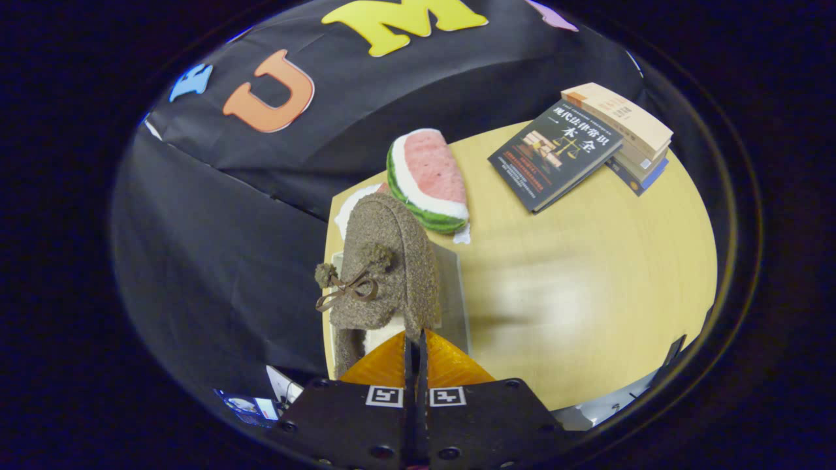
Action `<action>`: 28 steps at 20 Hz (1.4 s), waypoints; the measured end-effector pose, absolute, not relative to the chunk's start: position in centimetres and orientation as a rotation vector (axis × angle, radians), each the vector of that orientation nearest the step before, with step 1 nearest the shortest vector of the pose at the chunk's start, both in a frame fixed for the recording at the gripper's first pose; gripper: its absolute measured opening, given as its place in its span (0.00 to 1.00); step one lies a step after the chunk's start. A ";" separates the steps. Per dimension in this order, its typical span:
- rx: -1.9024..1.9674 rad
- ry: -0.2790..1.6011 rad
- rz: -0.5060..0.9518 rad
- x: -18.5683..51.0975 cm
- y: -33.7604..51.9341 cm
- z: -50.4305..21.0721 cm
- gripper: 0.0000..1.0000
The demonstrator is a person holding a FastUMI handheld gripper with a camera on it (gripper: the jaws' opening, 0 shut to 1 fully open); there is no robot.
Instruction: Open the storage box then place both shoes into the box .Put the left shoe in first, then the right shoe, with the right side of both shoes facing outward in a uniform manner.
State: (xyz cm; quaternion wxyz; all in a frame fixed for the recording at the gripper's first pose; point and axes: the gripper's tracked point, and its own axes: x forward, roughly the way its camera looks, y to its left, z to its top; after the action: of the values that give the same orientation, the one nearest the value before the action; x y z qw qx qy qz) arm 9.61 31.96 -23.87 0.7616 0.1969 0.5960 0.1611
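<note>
Shoe held up at gripper tips, over table's left end.

A fuzzy brown shoe (390, 261) w/ a pom-pom bow was seen hanging just ahead of the gripper (414, 346), whose fingers were pressed nearly together, pinching the shoe's edge. A clear storage box (454, 287) was partly hidden behind the shoe, on the wooden table (588, 294). Beyond it a watermelon-slice cushion (428, 179) was seen; further right, a dark book (555, 153) was propped against a stack of books (630, 130).
</note>
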 end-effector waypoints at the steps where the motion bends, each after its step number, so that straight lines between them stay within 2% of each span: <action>1: 0.409 1.308 0.344 9.3 33.2 -24.4 0.00; 11: 0.100 1.320 0.114 8.7 38.0 -31.7 0.01; 15: 0.102 1.363 0.102 7.6 39.7 -33.1 0.00; 22: 0.024 1.323 0.049 9.2 38.8 -34.5 0.03; 26: -0.023 1.243 0.083 9.7 38.4 -33.1 0.15; 27: -0.029 1.232 0.096 9.5 38.3 -32.6 0.33; 28: -0.034 1.215 0.099 9.3 38.0 -31.8 0.39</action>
State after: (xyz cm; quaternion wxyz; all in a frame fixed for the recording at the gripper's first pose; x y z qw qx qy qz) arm 9.35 38.03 -31.83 0.8197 -0.0159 0.5706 0.0465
